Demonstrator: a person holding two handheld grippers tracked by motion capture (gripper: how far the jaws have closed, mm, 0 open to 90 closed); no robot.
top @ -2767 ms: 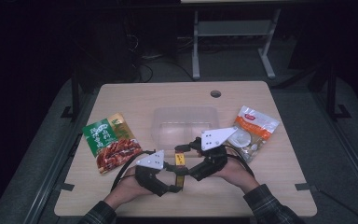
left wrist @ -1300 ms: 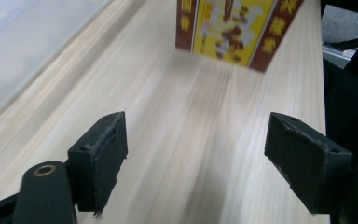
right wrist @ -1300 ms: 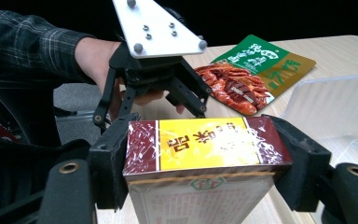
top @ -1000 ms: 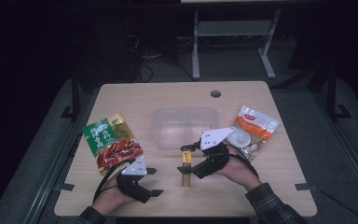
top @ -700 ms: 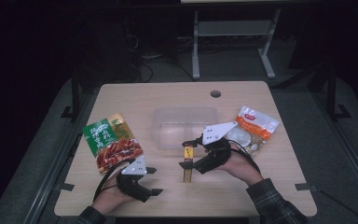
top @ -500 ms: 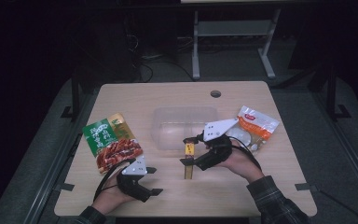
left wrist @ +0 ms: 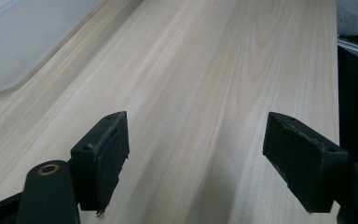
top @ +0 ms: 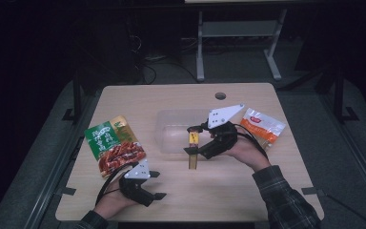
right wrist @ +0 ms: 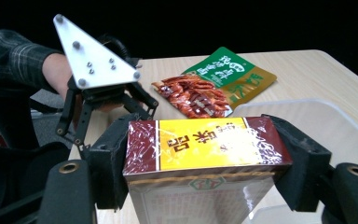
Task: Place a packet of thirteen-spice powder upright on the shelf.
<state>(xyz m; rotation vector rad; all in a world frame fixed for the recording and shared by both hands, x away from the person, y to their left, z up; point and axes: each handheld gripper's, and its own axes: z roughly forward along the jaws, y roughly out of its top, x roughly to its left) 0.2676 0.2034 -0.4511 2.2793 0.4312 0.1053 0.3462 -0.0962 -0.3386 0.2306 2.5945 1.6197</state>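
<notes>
On the tabletop (top: 138,102), a green and red snack bag (top: 113,144) lay flat toward the left edge. Just nearer than it, the left tool (top: 155,185) rested low at the near-left corner, held by the left hand (top: 112,202); its jaws stood spread wide with nothing between them, and in the left gripper view only bare wood showed past them, with a rounded corner of the clear tray (left wrist: 14,44) at the upper left.

At mid-table sat the clear tray (top: 171,136), shallow and rounded. At its near-right edge the right tool (top: 191,139) pinched a box (top: 193,150), yellow and dark red, by its two sides. From the high view the box's long axis ran near to far, its far end raised toward the tray and its near end hanging lower over the tabletop; whether that end touched the wood was hard to tell. In the right gripper view the box (right wrist: 205,149) sat squarely between both pads, its yellow printed face up, over the tray's rim.

Farthest right, an orange and white bag (top: 263,126) lay beside the right hand (top: 245,150).
</notes>
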